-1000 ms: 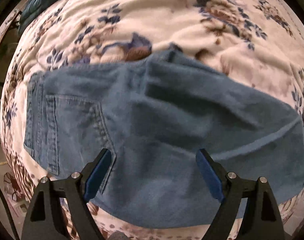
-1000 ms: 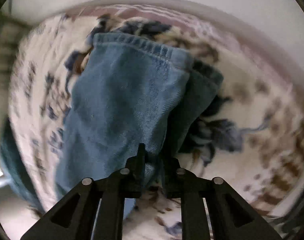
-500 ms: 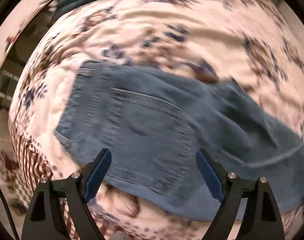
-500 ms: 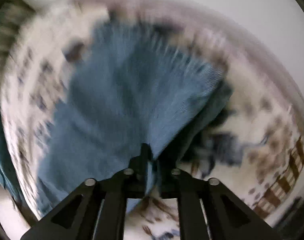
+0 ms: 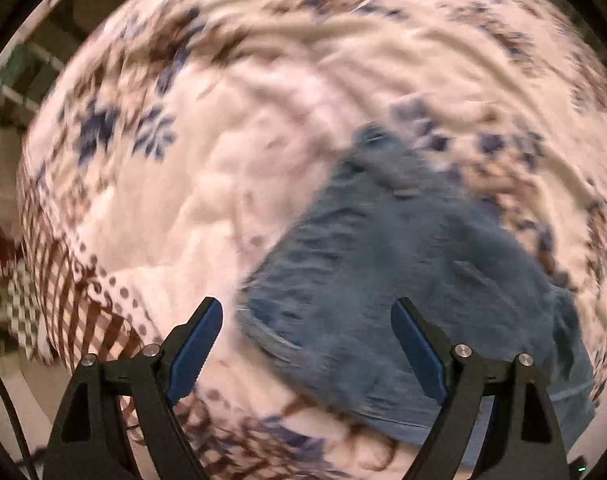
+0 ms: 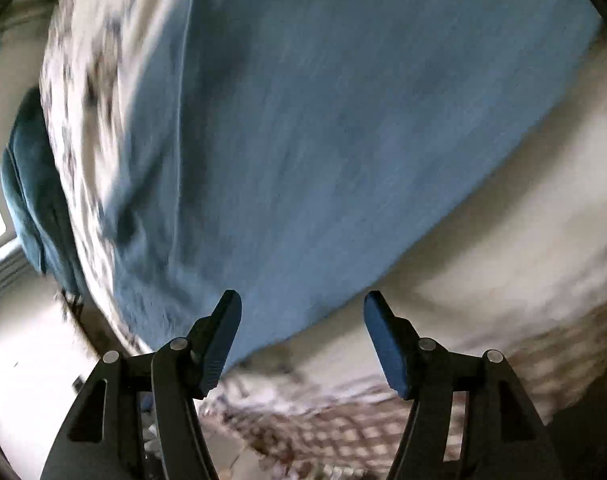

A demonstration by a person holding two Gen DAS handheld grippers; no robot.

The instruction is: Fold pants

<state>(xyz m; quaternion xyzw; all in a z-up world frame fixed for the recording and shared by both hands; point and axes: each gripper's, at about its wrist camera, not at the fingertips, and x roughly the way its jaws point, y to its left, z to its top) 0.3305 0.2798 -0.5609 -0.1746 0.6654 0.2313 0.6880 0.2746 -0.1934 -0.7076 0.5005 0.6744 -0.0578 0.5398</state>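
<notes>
Blue denim pants [image 5: 403, 280] lie on a floral blanket [image 5: 243, 152]; the view is blurred by motion. In the left wrist view they fill the lower right. My left gripper [image 5: 307, 344] is open and empty, hovering over the pants' left edge. In the right wrist view the pants [image 6: 343, 128] fill most of the frame, lying flat. My right gripper [image 6: 303, 340] is open and empty, just over the pants' near edge.
The blanket has a brown checked border [image 5: 75, 312] at the bed's edge, also seen in the right wrist view [image 6: 343, 420]. A dark teal cloth [image 6: 31, 192] hangs at the left. Floor shows beyond the bed edge [image 6: 23, 360].
My right gripper has opened and let go of the pants leg, which now lies flat. My left gripper swung left, so the pants now sit at its right.
</notes>
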